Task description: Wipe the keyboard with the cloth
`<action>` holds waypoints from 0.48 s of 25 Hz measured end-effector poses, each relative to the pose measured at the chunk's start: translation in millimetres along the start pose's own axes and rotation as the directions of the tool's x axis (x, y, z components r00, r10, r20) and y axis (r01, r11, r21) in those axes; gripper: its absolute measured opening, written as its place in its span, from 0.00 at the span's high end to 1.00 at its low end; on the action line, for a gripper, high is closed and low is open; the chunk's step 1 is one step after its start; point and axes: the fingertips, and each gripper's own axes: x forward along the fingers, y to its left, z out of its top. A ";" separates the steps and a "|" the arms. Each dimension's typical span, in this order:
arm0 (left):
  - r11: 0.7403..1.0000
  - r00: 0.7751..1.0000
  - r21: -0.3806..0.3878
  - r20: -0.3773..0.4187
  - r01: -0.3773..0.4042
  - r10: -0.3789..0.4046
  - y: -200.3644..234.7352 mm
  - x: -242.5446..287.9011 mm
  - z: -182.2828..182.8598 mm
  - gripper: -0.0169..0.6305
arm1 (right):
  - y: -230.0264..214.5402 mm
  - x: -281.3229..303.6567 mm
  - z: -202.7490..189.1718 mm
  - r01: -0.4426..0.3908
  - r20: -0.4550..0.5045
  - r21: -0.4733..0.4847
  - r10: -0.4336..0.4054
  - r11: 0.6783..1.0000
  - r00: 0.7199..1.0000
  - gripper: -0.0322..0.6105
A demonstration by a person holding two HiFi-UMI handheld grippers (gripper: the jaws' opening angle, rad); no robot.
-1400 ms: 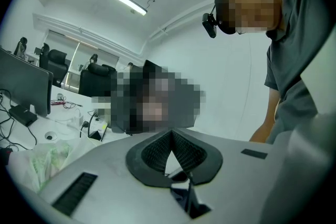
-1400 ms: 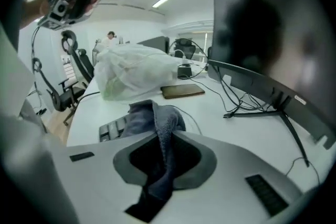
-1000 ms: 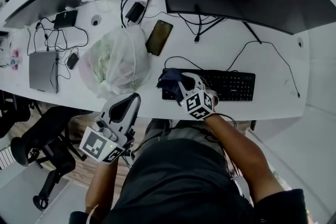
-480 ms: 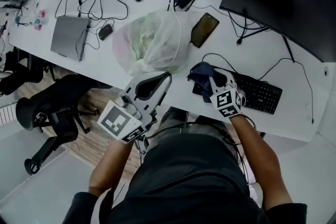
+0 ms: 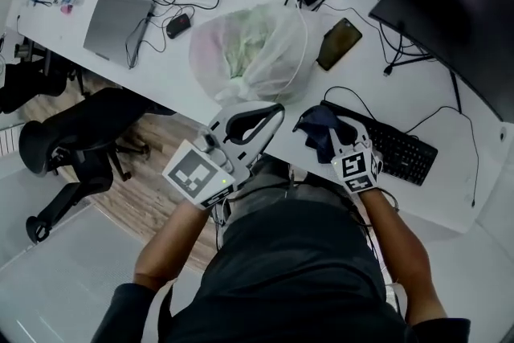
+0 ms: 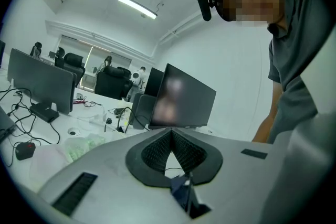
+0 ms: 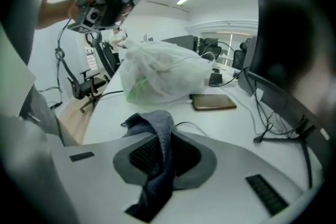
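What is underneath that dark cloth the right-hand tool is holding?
The left end of the black keyboard lies under the dark cloth, which the right gripper pinches in its fingers. Those keys are covered; whether cloth touches them cannot be seen.

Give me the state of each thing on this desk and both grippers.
Right gripper: shut on the dark blue cloth.
Left gripper: shut, empty, held in the air.
Black keyboard: flat on the white desk, cloth at one end.
Grey laptop: lid closed.
Black monitor: screen dark.
Dark smartphone: face up, screen dark.
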 end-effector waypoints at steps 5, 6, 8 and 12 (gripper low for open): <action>1.000 1.000 -0.001 -0.015 0.014 -0.014 2.6 -4.3 -5.8 0.97 | -30.1 6.7 3.0 0.092 -0.018 0.044 -0.091 0.995 0.996 0.88; 1.000 1.000 -0.006 -0.013 0.012 -0.012 4.8 -6.4 -5.7 0.97 | -7.5 1.7 -1.7 0.053 -0.015 0.022 -0.053 0.998 0.999 0.88; 1.000 1.000 -0.009 0.002 -0.001 0.001 12.8 -11.7 -6.7 0.97 | 42.2 -8.0 -15.6 -0.072 -0.025 -0.023 0.071 0.997 0.997 0.88; 0.999 0.999 -0.022 0.034 -0.036 0.037 28.5 -22.2 -8.7 0.97 | 48.3 -14.0 -14.7 -0.127 -0.049 -0.045 0.124 0.991 0.991 0.88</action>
